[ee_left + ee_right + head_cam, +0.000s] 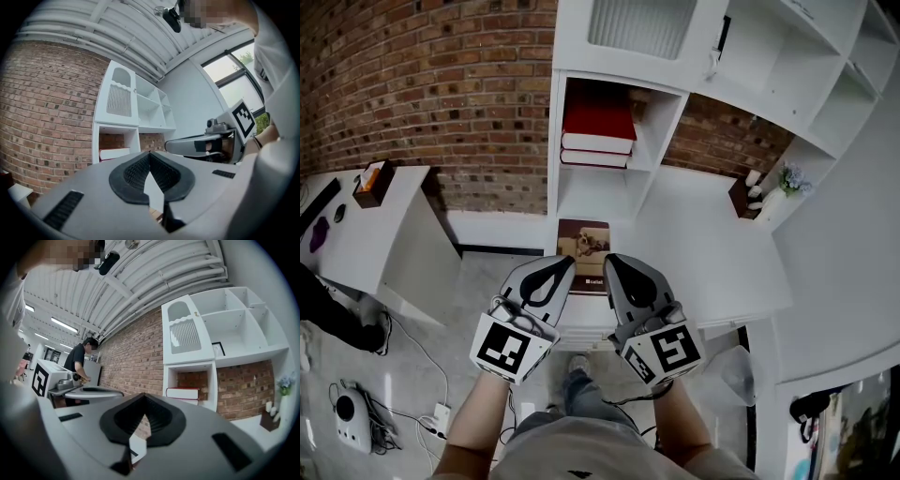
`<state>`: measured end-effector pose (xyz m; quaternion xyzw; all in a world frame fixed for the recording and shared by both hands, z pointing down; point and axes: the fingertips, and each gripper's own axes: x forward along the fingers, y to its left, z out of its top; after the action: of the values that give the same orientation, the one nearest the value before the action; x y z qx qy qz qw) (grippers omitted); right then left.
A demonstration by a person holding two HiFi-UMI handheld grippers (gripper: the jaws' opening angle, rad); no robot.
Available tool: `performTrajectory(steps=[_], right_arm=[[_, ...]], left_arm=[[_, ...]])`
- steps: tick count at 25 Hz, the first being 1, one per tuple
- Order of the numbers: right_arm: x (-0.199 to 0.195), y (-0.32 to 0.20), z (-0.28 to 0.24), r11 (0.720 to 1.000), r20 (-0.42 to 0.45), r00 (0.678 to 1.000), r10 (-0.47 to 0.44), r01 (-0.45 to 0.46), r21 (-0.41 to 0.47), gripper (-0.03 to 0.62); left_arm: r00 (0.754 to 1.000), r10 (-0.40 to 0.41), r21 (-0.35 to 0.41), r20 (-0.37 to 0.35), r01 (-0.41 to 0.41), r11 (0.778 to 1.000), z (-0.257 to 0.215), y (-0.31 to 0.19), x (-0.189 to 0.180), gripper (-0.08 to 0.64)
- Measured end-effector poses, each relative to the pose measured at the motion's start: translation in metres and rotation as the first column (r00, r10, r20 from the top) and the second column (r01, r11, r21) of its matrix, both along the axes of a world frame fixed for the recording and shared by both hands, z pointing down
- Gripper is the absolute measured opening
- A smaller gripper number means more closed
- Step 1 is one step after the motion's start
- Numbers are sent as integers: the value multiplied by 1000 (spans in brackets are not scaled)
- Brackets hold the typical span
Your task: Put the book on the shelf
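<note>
A brown-covered book [583,242] lies flat on the white desk [712,234], just in front of the white shelf unit [649,141]. One shelf compartment holds two stacked red books [598,129], which also show in the left gripper view as the red books [115,153] and in the right gripper view as the red books [183,393]. My left gripper [555,272] and right gripper [617,270] hover side by side over the book's near edge. Both are shut with nothing between the pads. The near part of the book is hidden under their tips.
A white side table [384,234] with a brown box [370,183] stands at the left. A small flower vase [787,180] and a dark box [742,195] sit at the desk's far right. Cables and a device [347,408] lie on the floor. A person [82,359] stands far off.
</note>
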<state>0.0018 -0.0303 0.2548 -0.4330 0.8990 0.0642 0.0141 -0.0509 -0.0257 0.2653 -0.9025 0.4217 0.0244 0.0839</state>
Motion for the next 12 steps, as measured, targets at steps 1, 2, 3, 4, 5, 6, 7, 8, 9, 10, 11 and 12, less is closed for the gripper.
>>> performTrajectory(steps=[1,2,3,4,5,6,7,8,9,10,11,12], right_arm=[[0,0,0,1000,1,1000,0,0,0,8],[0,1,0,1000,2,1000,0,0,0,8],[-1,1,-1,1000,3,1000,0,0,0,8],[-1,1,-1,1000,4,1000,-1,1,0,8],[-2,2,-1,1000,5,1000,-1,1,0,8],[-3,2,-1,1000,6,1000,-1,1,-1,8],[-3,3,-1,1000,7,1000,-2,2,-1,8],[-3,3,0,1000,9,1000,-3,3,-2,8],[-4,4,1,1000,10,1000,-4,4,-2,8],[-4,4,1,1000,10,1000,-4,4,-1,8],[-4,5,0,1000,9,1000,-4,4,-1,8],[-4,5,-1,1000,9,1000,-3,3,0,9]], left_arm=[[1000,-3,6,-2,3,1000,-1,0,-1,12],[1000,-3,13,-6,3,1000,-2,0,-2,12],[1000,-2,19,-10,2,1000,-4,0,-2,12],[1000,-1,22,-11,1,1000,-5,1,-2,12],[1000,0,23,-11,0,1000,-5,1,-2,12],[1000,0,20,-11,0,1000,-4,2,-3,12],[1000,-1,14,-9,1,1000,-3,2,-3,12],[1000,-1,9,-7,2,1000,-3,3,-4,12],[1000,-1,8,-6,1,1000,-3,3,-4,12],[1000,0,8,-6,0,1000,-4,4,-4,12],[1000,1,10,-7,-1,1000,-4,4,-3,12],[1000,2,12,-7,-2,1000,-5,5,-3,12]])
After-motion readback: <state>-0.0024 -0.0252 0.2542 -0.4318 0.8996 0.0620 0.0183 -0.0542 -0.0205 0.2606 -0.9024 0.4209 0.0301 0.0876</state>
